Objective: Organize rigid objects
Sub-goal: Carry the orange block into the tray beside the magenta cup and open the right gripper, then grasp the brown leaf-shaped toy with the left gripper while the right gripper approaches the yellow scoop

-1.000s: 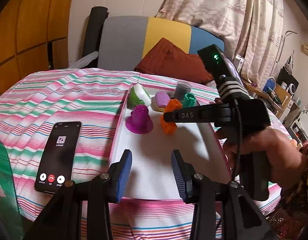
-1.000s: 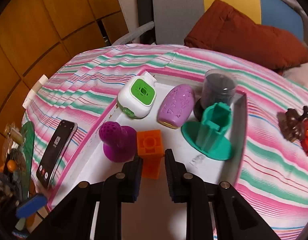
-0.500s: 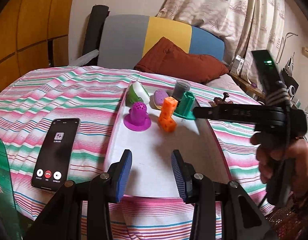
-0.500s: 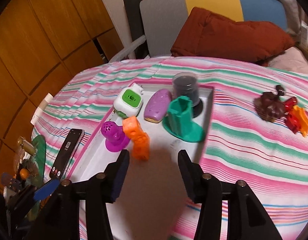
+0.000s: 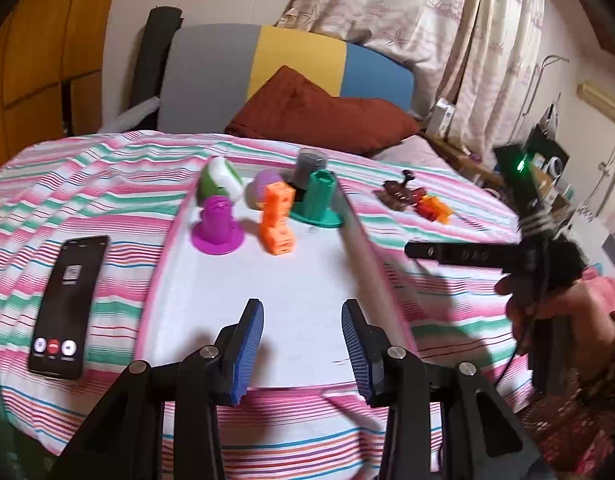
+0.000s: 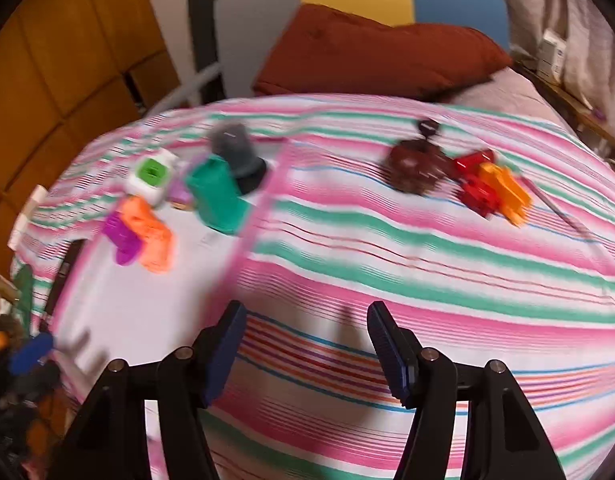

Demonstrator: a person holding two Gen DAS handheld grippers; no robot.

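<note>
A white tray (image 5: 235,304) on the striped cloth holds an orange block piece (image 5: 276,218), a purple piece (image 5: 217,230), a teal piece (image 5: 318,200), a green-white box (image 5: 221,178), a lilac oval and a grey cup (image 5: 309,164). A brown piece (image 6: 413,166), a red piece (image 6: 473,186) and an orange piece (image 6: 505,192) lie on the cloth right of the tray. My left gripper (image 5: 302,346) is open and empty over the tray's near end. My right gripper (image 6: 305,352) is open and empty above the cloth; it also shows in the left wrist view (image 5: 467,254).
A black phone (image 5: 69,300) lies on the cloth left of the tray. A brown cushion (image 5: 319,114) and a grey, yellow and blue chair back stand behind the table. Cluttered shelves stand at the far right.
My right gripper has let go of the orange block piece, opened, and swung right, away from the tray toward the loose pieces. The left gripper has stayed put.
</note>
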